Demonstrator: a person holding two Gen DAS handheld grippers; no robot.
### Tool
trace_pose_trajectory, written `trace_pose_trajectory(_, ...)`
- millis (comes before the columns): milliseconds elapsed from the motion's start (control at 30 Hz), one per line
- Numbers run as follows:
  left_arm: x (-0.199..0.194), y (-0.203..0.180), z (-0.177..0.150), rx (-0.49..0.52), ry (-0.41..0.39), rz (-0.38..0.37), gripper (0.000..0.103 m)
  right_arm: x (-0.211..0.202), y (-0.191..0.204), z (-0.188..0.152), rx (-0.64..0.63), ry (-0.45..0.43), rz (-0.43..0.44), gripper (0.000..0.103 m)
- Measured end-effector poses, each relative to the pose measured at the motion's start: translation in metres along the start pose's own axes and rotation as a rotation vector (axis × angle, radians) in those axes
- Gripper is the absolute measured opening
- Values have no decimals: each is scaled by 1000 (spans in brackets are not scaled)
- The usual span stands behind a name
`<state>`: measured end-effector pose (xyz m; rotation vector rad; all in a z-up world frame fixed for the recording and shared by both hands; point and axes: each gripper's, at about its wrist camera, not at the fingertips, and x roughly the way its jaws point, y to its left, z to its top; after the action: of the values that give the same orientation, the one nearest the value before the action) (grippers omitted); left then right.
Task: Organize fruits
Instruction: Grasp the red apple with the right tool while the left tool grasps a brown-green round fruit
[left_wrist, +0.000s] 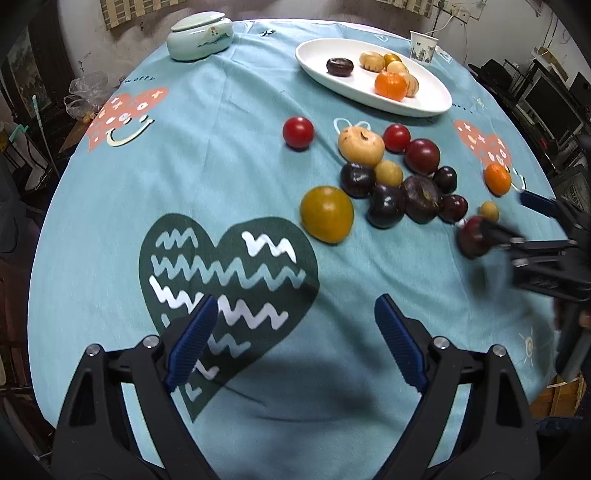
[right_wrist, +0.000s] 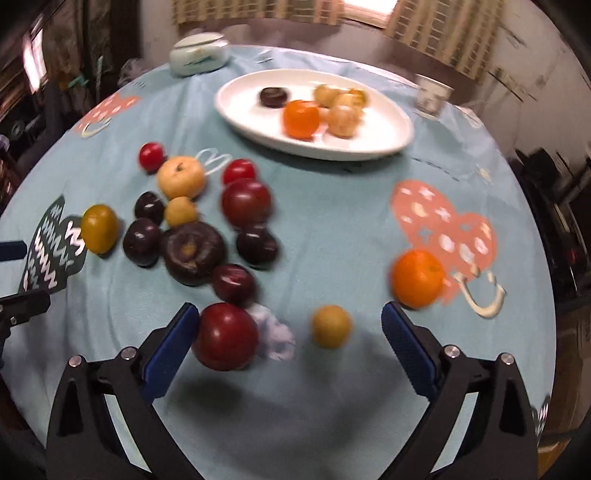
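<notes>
The left tool (left_wrist: 295, 339) is hovering with its blue fingers spread wide and nothing between them, over the dark green heart printed on the teal cloth of the table (left_wrist: 221, 155). The right tool (right_wrist: 286, 332) is also standing wide apart; a dark red plum (right_wrist: 225, 336) is sitting against its left finger (right_wrist: 171, 341), while the right finger is well clear of it, so nothing is pinched. A small yellow fruit (right_wrist: 330, 325) is lying between the fingers too (the picture is blurred here). Just beyond, a cluster of dark plums (right_wrist: 194, 253) and red and yellow fruit is crowding the way toward the white oval plate (right_wrist: 388, 122), which is already holding an orange, a dark fruit and some pale ones. A loose orange (right_wrist: 417, 278) is lying near the right finger's tip. The left wrist view shows the right tool from the side at the plum, and, more sharply, a paper cup (left_wrist: 423, 46) and lidded ceramic jar (left_wrist: 199, 35) at the far edge.
</notes>
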<state>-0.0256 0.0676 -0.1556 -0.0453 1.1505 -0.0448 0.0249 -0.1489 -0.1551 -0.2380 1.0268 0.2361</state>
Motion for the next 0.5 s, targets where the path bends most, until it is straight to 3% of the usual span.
trace_pose_trajectory(167,15,-14,27,58,-35,-6,88,-10,-37,-19,162,36,79,99)
trace_pose_trajectory(333,51,-19,57,81,-1,37,88,-21,-26,-31,181,32,134,99)
trace_pose_trajectory(367,55,-19,59,85,12,38,85,-24,-23,-32,162,23,142,99)
trace_pose_trajectory(400,58,-17,58,86,24,48,77,-26,-21,-33,148,18,144,99)
trace_pose_trajectory(500,53,-12,48,80,40,-10,57,-27,-19,-34,129,19,145,99)
